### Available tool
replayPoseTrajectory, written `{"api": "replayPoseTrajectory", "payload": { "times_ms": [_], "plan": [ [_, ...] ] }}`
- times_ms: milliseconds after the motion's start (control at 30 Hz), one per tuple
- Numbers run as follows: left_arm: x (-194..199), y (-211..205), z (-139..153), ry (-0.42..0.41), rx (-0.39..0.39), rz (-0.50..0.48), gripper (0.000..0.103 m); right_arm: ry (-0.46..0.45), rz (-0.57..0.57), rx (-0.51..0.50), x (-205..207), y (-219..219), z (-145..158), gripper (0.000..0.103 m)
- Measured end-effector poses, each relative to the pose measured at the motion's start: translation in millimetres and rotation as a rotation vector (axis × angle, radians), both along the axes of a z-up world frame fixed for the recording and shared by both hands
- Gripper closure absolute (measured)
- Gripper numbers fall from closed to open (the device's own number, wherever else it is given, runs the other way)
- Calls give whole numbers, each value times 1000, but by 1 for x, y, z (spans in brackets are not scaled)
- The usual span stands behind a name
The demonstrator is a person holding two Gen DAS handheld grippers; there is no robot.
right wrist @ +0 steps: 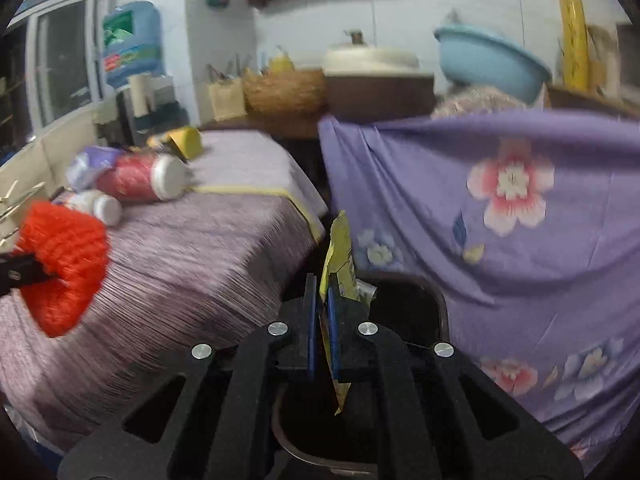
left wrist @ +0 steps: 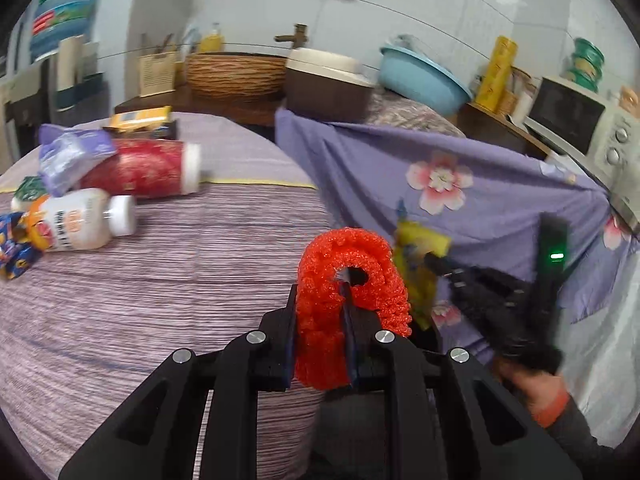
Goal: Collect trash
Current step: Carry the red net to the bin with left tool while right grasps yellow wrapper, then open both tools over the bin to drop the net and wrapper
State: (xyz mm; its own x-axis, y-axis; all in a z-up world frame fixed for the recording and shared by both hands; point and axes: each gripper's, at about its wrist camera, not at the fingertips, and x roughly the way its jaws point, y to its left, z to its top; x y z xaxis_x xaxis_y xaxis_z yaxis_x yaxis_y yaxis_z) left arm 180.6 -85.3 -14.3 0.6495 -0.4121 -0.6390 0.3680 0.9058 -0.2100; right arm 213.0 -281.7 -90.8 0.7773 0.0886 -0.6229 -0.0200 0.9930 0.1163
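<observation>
Trash is pinched in both grippers. Left gripper (left wrist: pixel 322 320) clamps a red foam net (left wrist: pixel 348 280), curled in an arch at 12 o'clock from its jaws. Right gripper (right wrist: pixel 322 320) squeezes a yellow wrapper (right wrist: pixel 340 264), long axis upright, tip toward 12, over a dark bin (right wrist: pixel 404 320). At 10 o'clock on the table (left wrist: pixel 180 272) lie a red can (left wrist: pixel 140 168) and white bottle (left wrist: pixel 84 220), caps pointing to 3.

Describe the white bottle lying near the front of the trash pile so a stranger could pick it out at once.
Start at the table under the striped lilac cloth and go to the trash heap at its far left. In front of the red cylindrical canister with a white lid lies the white plastic bottle with an orange label, on its side. Of the two white-capped containers, only it has a white body.
</observation>
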Motion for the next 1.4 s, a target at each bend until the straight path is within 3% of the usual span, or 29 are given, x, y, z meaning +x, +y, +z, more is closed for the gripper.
{"api": "replayPoseTrajectory", "payload": {
  "times_ms": [200,300,333,367,433,600,733,967,1167,1233,1300,1400],
  "plan": [
    [4,-29,-20,36,25,-59,84,141,-65,48,31,-19,-67,97],
    [6,-39,-31,59,39,-76,84,174,-85,79,37,-26,-86,93],
    [7,-43,-35,67,46,-85,84,177,-97,76,36,-28,-90,84],
    [6,-47,-39,73,54,-96,84,181,-113,75,35,-30,-92,64],
    [7,-57,-47,80,75,-115,84,150,-144,84,28,-37,-89,43],
    [16,-88,-70,106,124,-175,84,103,-213,31,1,-57,-67,42],
    [28,-117,-98,163,152,-235,84,61,-283,-11,-21,-78,-47,26],
    [52,-159,-145,243,228,-267,84,44,-362,-29,-51,-109,-33,23],
    [60,-166,-161,255,255,-253,82,43,-382,-20,-62,-114,-30,23],
    [59,-166,-163,252,265,-257,73,40,-379,-15,-61,-112,-29,22],
    [55,-164,-160,232,268,-259,45,37,-374,-11,-60,-110,-27,22],
    [49,-162,-151,192,244,-252,19,21,-361,-10,-57,-106,-21,21]
  ]
}}
